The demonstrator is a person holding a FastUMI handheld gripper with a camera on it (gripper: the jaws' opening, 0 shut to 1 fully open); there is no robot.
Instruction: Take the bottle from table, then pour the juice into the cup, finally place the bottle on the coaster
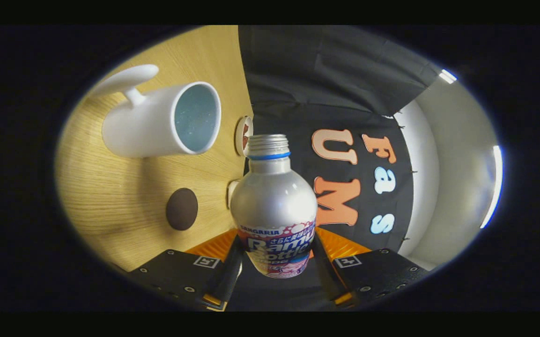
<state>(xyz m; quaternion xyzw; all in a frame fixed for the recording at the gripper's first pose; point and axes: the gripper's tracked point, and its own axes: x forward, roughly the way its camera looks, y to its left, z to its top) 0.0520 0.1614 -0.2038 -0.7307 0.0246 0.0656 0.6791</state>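
Note:
My gripper [274,255] is shut on a silver aluminium bottle [273,201] with a printed label and an open threaded neck. Both fingers press on its lower body. The whole view is rolled sideways, so the wooden table [110,201] stands like a wall beside the bottle. The bottle's mouth [267,139] points past the rim of a white mug [162,122], whose open mouth with a pale blue inside faces the bottle. A dark brown round coaster [181,208] lies on the table, nearer the fingers than the mug.
A small round disc [243,135] with a red mark lies near the table's far edge, just behind the bottle neck. Another pale disc [232,193] peeks out behind the bottle's shoulder. The black booth cloth [335,93] hangs beyond the table.

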